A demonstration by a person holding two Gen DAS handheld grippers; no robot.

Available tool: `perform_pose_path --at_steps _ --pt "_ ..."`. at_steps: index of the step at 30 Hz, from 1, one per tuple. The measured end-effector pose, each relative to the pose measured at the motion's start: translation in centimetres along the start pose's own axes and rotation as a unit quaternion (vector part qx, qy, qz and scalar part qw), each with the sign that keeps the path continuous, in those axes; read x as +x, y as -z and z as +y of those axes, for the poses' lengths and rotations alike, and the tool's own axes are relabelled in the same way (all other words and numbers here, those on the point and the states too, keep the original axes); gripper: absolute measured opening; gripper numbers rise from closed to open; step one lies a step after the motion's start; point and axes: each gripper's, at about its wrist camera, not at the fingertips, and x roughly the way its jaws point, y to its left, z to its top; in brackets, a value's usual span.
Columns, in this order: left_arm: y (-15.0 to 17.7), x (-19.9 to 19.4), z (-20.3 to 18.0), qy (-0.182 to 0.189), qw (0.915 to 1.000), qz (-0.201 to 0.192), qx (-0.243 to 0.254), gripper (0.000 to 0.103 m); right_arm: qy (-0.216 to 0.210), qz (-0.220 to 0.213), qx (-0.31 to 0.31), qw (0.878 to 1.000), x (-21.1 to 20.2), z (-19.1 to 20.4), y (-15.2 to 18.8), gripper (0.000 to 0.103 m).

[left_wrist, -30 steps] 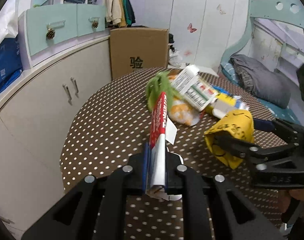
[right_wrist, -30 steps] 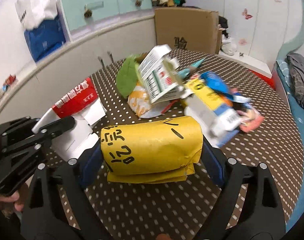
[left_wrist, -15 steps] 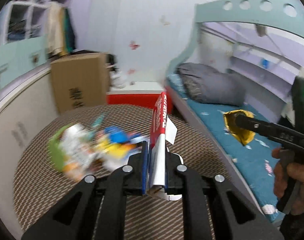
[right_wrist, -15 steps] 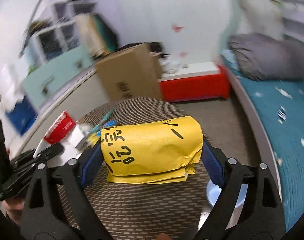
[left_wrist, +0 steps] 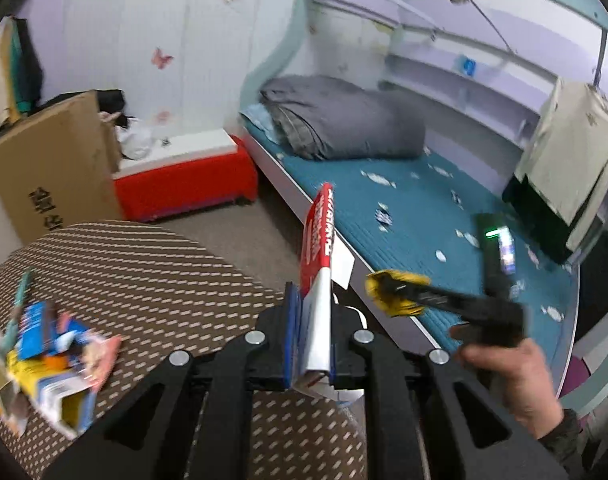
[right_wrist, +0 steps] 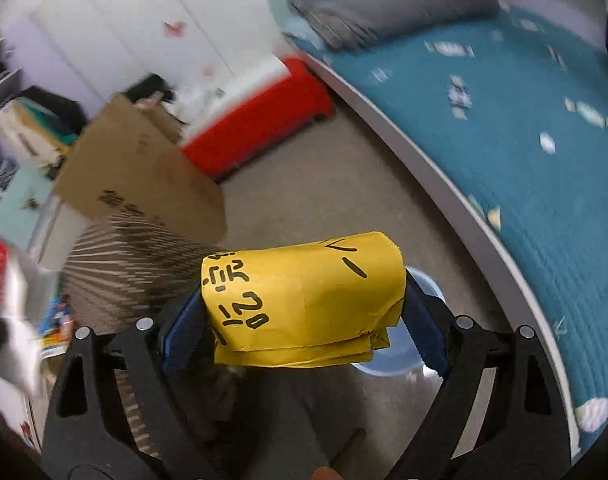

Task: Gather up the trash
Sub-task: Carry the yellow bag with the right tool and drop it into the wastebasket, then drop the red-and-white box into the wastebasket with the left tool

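Observation:
My left gripper (left_wrist: 309,316) is shut on a flattened red-and-white carton (left_wrist: 317,248) that stands up edge-on between the blue pads, past the table's rim. My right gripper (right_wrist: 304,316) is shut on a folded yellow paper packet (right_wrist: 304,296) with black handwriting, jaws set wide around it. Under that packet a pale blue round container (right_wrist: 399,360) sits on the floor, mostly hidden. In the left wrist view the right gripper (left_wrist: 387,292) with the yellow packet (left_wrist: 413,280) hangs to the right over the bed's edge, held by a hand (left_wrist: 507,372).
A round table with a brown dotted cloth (left_wrist: 156,280) carries a pile of leftover wrappers and cartons (left_wrist: 48,360) at the left. A cardboard box (right_wrist: 136,168), a red chest (right_wrist: 260,120) and a bed with a teal sheet (right_wrist: 523,140) ring the beige floor.
Both grippers swung away from the table's trash pile toward the floor and bed. The right one tipped downward. Each keeps its hold: carton in the left, yellow packet in the right.

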Motion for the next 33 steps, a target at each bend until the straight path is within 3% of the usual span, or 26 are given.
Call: perform_pose_path --at_steps 6,9,13,19,20,22,23,24,33 --pt "-1.0 7.2 -3.0 0.015 0.9981 0.056 0.022 0.012 0.023 0.076 0.048 0.996 8.4 -4.7 0.2 0.088" --pt "-1.0 9.9 -3.8 0.015 0.9962 0.081 0.028 0.012 0.019 0.087 0.076 0.993 10.3 -6.8 0.5 0.097" --pt "-0.9 13.5 -5.1 0.016 0.9915 0.122 0.043 0.012 0.011 0.055 0.103 0.993 8.6 -8.7 0.4 0.097" --pt "-1.0 17.6 -6.8 0.018 0.9830 0.168 0.073 0.013 -0.004 -0.014 0.114 0.993 2.2 -9.9 -0.2 0.097" --pt "-1.0 18.2 -7.0 0.017 0.9816 0.174 0.077 0.016 -0.005 -0.022 0.113 0.993 1.6 -10.1 -0.2 0.097" --pt "-1.1 19.3 -7.2 0.016 0.9799 0.184 0.077 0.044 -0.006 -0.041 0.110 0.993 -0.3 -9.8 -0.4 0.097" --pt "-1.1 19.6 -7.2 0.009 0.9804 0.181 0.078 0.075 -0.004 -0.047 0.108 0.993 -1.0 -9.7 -0.5 0.097" --pt "-1.2 19.5 -7.1 -0.001 0.9817 0.173 0.078 0.084 -0.005 -0.053 0.105 0.993 -1.7 -9.5 -0.4 0.097" --pt "-1.3 14.7 -5.4 -0.018 0.9924 0.114 0.040 0.088 0.000 -0.096 0.078 0.992 -5.3 -6.4 0.9 0.097"
